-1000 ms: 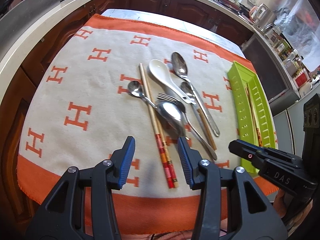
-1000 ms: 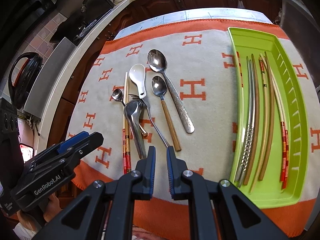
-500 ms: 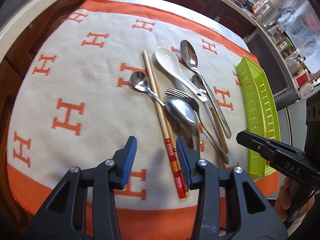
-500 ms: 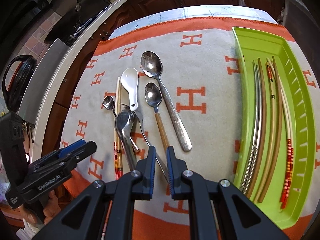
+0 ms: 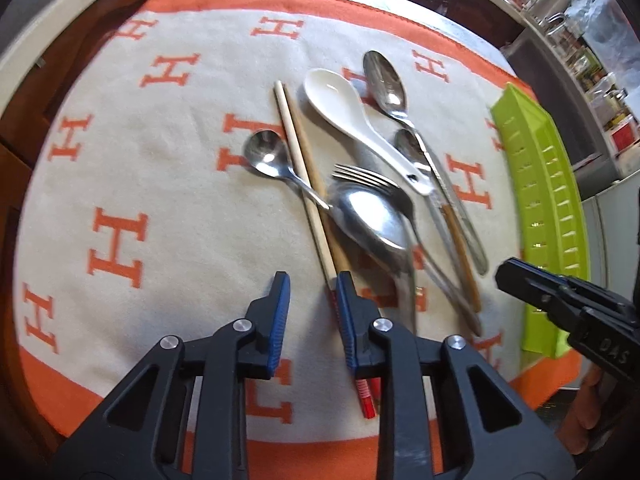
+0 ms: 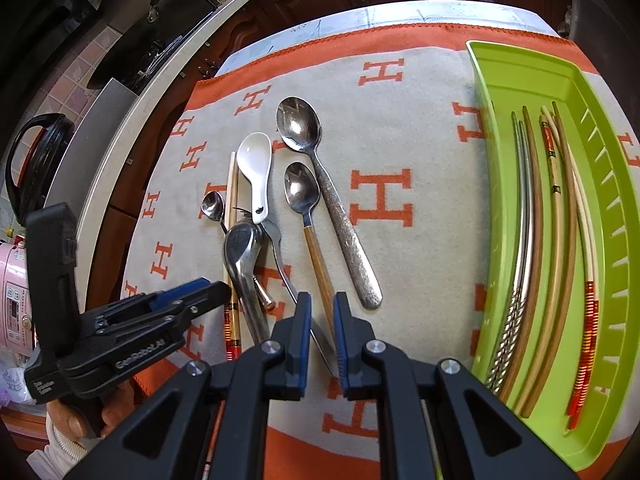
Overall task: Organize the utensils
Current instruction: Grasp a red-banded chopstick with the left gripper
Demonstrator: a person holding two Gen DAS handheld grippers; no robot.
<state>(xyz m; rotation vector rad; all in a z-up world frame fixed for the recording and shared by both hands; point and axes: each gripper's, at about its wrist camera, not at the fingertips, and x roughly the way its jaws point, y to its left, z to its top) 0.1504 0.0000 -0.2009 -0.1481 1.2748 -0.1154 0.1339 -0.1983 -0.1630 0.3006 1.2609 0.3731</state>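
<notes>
One pair of red-ended chopsticks (image 5: 316,204) on the cloth (image 5: 160,184) is the pick in hand: the left gripper (image 5: 310,280), jaws just narrowing yet empty, must shift onto them, while the right gripper (image 6: 320,304) hangs nearly closed, empty, beside the green tray (image 6: 516,76).
</notes>
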